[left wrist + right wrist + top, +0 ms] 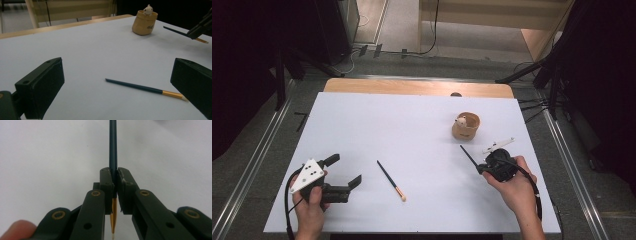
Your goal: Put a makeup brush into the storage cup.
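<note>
My right tool is pinching a dark thin brush just above its gold ferrule; in the right gripper view the jaws are pressed together on the dark handle, which runs straight up away from them, while the gold ferrule and pale tip stick out below, toward the hand. From the high view that brush points up and to the left, out over the white surface, with its free end aimed roughly toward the tan cup, which stands a little beyond it and has a small white figure sitting inside. My left tool has its jaws spread wide with nothing between the pads, held low near the front left of the surface. A second brush lies flat on the surface between my two hands, nearer the left tool; in the left gripper view it lies ahead of the open jaws, its gold ferrule and pale tip close to the jaw on the right side of that view, not touching either jaw.
</note>
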Action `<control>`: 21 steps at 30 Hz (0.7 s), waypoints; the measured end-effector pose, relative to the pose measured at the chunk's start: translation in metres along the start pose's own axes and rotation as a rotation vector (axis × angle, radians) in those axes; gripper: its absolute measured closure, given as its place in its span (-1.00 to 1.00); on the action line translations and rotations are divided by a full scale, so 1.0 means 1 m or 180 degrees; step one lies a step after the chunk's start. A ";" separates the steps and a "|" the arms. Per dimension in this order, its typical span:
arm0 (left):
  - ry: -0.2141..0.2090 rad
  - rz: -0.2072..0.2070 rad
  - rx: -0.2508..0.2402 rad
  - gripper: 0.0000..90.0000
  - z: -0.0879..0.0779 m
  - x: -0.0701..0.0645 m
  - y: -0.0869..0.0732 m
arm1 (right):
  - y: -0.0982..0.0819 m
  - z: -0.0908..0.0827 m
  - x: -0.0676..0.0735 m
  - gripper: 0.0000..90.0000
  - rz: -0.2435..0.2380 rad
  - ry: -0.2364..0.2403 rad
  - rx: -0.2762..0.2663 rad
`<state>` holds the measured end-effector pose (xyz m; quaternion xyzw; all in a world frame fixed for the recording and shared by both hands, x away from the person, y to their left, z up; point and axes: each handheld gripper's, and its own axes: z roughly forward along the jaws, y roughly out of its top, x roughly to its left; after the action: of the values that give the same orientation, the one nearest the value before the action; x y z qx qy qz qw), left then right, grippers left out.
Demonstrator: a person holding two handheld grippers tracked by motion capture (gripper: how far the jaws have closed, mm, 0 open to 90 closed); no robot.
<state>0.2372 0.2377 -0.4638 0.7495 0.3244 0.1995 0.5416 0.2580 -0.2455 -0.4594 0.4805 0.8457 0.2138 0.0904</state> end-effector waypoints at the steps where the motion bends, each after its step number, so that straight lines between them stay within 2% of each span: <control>1: -0.0035 0.0005 -0.0003 -1.00 0.005 -0.002 0.002 | 0.000 -0.001 0.000 0.88 -0.0010 -0.0020 -0.0011; 8: -0.0212 0.0066 0.0023 -1.00 0.037 -0.012 0.020 | 0.007 -0.010 0.001 0.88 -0.0063 -0.0034 -0.0095; 13: -0.0346 0.0167 0.0057 -1.00 0.055 -0.021 0.030 | 0.022 -0.018 0.005 0.88 -0.0149 -0.0009 -0.0163; 18: -0.0528 0.0125 0.0063 -1.00 0.068 -0.024 0.029 | 0.042 -0.016 0.019 0.88 -0.0348 0.0051 -0.0215; 20: -0.0622 0.0168 0.0129 -1.00 0.073 -0.027 0.024 | 0.046 -0.007 0.029 0.88 -0.0450 0.0124 -0.0191; 21: -0.0622 0.0168 0.0129 -1.00 0.073 -0.027 0.024 | 0.046 -0.007 0.029 0.88 -0.0450 0.0124 -0.0191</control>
<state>0.2720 0.1643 -0.4637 0.7844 0.2541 0.1330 0.5499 0.2757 -0.2025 -0.4311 0.4125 0.8723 0.2415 0.1032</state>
